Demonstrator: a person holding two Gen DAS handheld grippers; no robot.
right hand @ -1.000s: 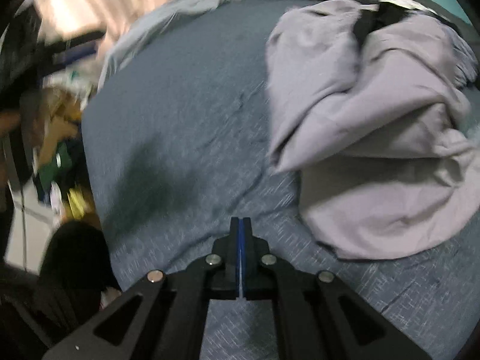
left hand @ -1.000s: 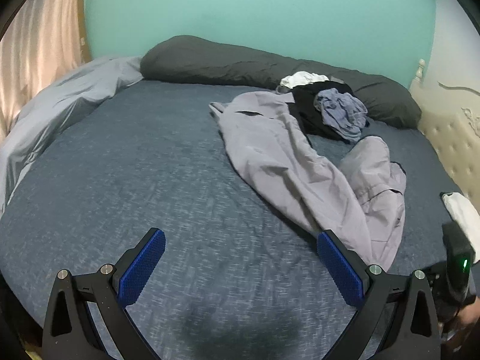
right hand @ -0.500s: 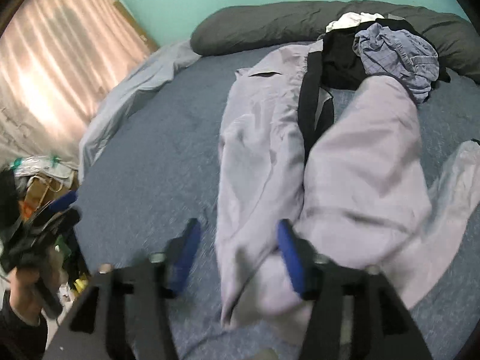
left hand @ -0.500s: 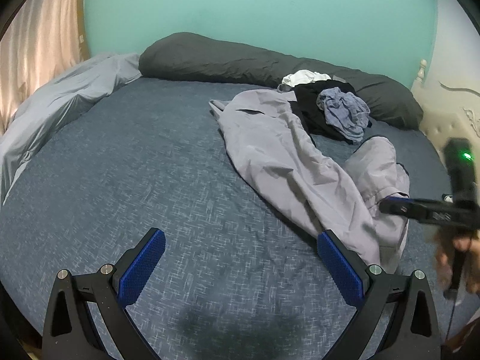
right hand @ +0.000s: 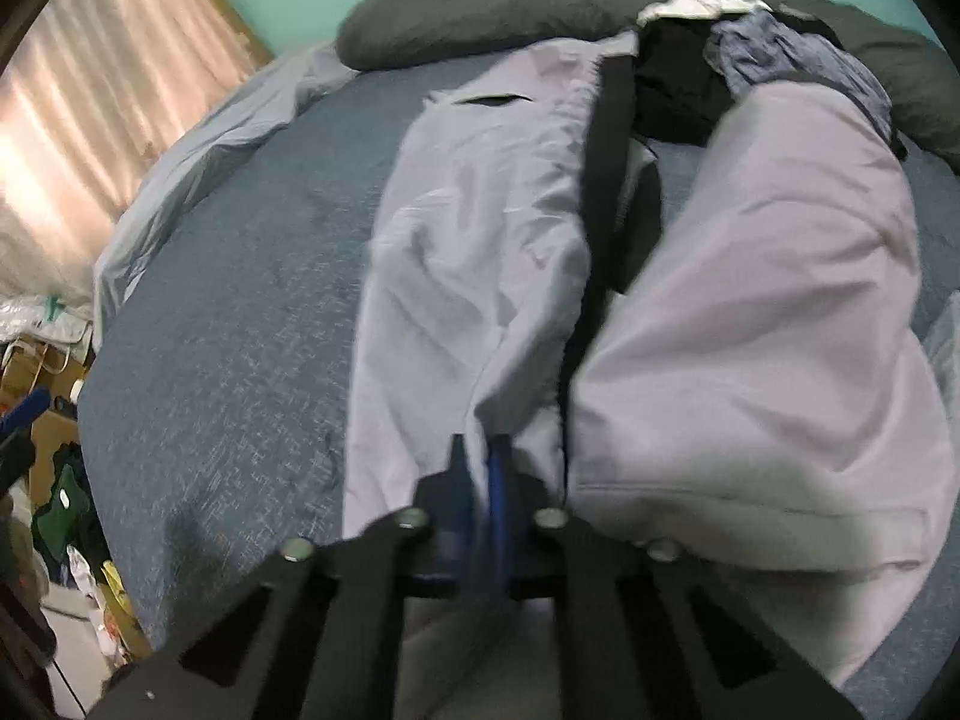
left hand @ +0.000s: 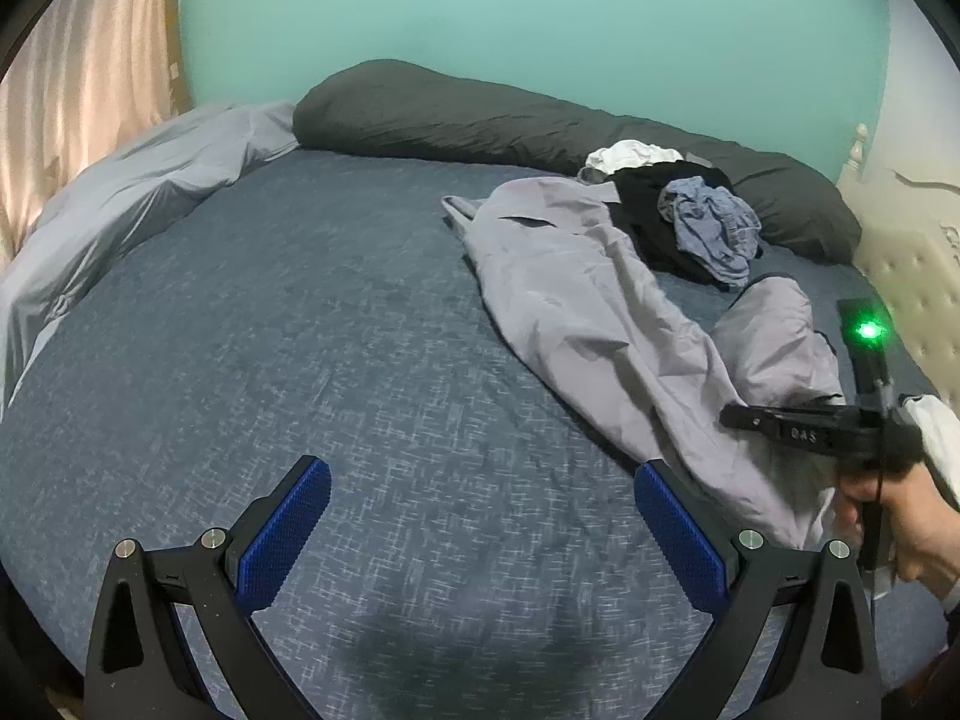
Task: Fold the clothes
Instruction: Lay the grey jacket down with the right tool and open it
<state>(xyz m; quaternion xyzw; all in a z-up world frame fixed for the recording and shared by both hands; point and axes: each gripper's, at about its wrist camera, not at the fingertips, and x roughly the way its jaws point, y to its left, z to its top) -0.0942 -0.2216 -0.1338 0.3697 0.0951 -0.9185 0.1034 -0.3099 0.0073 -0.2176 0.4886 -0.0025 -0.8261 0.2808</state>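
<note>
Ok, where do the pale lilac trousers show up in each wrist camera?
Left wrist: the lilac trousers run diagonally across the right half of the bed, their near end by the right gripper.
Right wrist: they fill the centre and right of the picture, with the near hem pinched in that gripper.
Shared landmark: the crumpled blue garment on the black clothes at the trousers' far end.

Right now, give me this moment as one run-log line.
left claw: open, empty, over bed | right claw: shut on grey trousers near hem | fold: not started
</note>
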